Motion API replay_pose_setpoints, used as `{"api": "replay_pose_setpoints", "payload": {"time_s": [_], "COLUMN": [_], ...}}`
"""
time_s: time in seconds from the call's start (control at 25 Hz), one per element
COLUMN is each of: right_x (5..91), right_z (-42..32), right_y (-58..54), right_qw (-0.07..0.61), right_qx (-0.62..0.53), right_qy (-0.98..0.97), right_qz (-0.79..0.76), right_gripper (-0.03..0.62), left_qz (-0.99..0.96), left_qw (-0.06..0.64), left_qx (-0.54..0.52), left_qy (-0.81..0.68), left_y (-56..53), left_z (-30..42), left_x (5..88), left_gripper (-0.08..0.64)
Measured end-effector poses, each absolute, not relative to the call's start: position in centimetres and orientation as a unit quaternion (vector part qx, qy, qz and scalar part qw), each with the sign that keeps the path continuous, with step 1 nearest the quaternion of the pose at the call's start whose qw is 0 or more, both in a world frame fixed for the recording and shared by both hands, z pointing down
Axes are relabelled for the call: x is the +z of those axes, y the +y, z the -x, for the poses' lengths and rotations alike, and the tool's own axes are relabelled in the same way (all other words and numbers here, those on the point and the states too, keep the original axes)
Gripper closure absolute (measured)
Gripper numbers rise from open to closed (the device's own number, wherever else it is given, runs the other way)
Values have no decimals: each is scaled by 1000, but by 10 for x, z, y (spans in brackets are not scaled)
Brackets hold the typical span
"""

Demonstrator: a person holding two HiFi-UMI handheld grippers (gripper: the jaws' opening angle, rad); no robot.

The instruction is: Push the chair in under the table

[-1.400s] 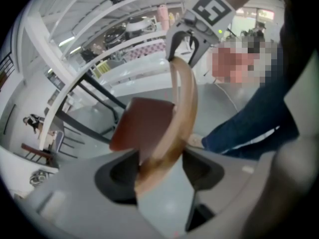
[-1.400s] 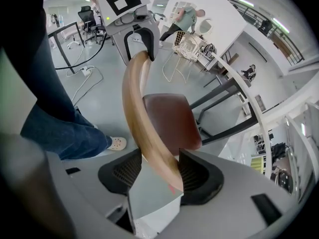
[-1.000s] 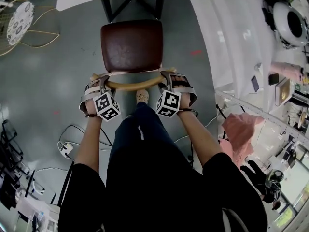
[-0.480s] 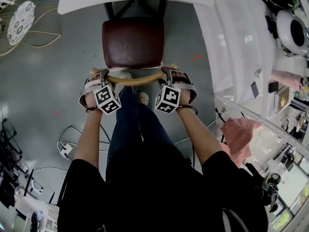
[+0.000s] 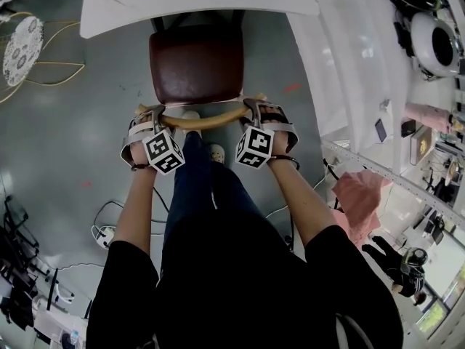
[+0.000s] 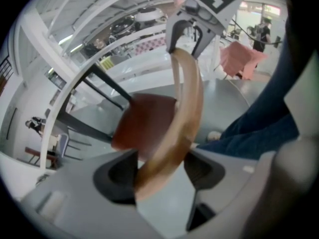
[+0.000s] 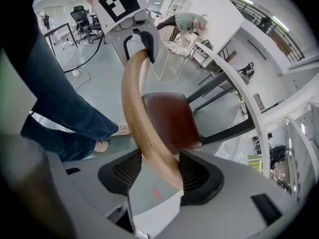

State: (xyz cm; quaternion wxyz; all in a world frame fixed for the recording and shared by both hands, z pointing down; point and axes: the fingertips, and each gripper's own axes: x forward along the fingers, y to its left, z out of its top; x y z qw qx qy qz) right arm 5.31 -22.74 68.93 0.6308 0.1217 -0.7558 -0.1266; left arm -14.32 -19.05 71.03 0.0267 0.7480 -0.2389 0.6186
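Observation:
A chair with a dark brown seat [image 5: 196, 62] and a curved light-wood backrest [image 5: 205, 120] stands at the white table [image 5: 196, 2], its front part under the table's edge. My left gripper [image 5: 151, 115] is shut on the backrest's left end, and my right gripper [image 5: 253, 110] is shut on its right end. In the left gripper view the wooden backrest [image 6: 179, 123] runs between the jaws of the left gripper [image 6: 158, 172] toward the right gripper [image 6: 192, 26]. The right gripper view shows the backrest [image 7: 142, 123] clamped by the right gripper [image 7: 158, 169], with the seat [image 7: 169, 119] beyond.
A second long white table [image 5: 349, 57] runs along the right with small items on it. A wire-frame stand [image 5: 22, 38] sits on the grey floor at left. Cables and a power strip [image 5: 105, 231] lie behind left. The person's legs and shoes [image 5: 212, 151] are just behind the chair.
The chair has slid forward toward the table, with more of the seat now under its edge. Both grippers moved forward with the backrest and the person stepped after it.

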Motion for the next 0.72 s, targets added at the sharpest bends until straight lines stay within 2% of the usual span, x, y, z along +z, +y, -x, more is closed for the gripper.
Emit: {"api": "replay_pose_setpoints", "payload": {"time_s": [0.72], "right_x": [693], "right_z": [-36], "right_y": [-294], "right_qw": [664], "right_qx": [-103], "right_qy": [-731], "right_qz": [-123], "right_gripper": [379], "left_qz": [-754], "left_qw": [22], "left_qx": [622], "left_qy": [-209], "left_y": [-262], "left_z": [161], "left_x": [715], "left_gripper": [268]}}
